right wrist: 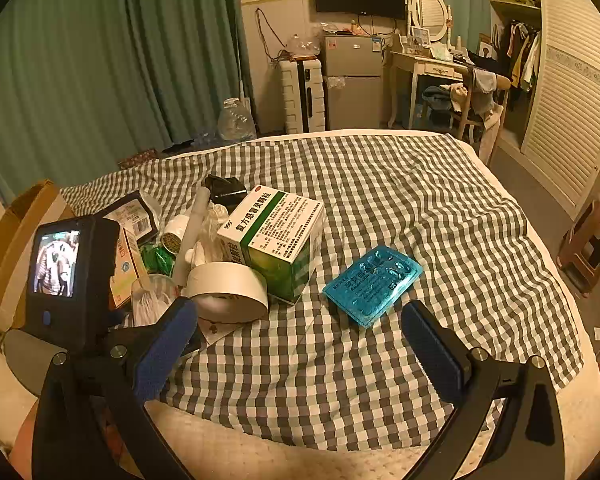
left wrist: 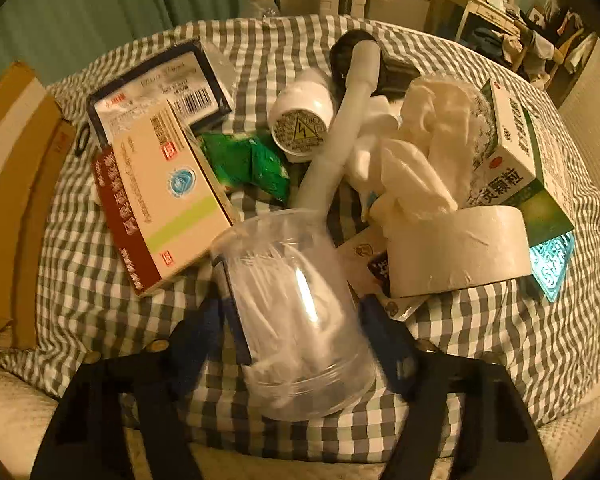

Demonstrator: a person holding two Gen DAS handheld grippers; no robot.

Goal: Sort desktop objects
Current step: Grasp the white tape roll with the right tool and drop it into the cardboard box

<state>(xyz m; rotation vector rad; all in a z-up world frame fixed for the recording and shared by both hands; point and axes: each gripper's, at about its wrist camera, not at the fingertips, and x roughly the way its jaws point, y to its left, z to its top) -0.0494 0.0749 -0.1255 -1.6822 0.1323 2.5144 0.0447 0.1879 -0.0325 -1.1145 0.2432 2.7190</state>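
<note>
Now left hand-held gripper (left wrist: 300,312) clamps clear jar (left wrist: 296,320); right hand-held gripper (right wrist: 300,344) wide open, empty.

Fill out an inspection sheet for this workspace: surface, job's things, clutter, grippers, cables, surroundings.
Surface: checked bedspread, rumpled.
Job's things: clear tub of cotton swabs between the left gripper's pads; tape roll, green-white medicine box and red-cream box piled together; blue blister pack lying apart.
Clutter: crumpled white plastic, green sachets.
Grippers: left gripper closed around the tub; right gripper open, empty.
Cables: one hanging on the far wall.
Surroundings: curtains, fridge, cardboard box.
</note>
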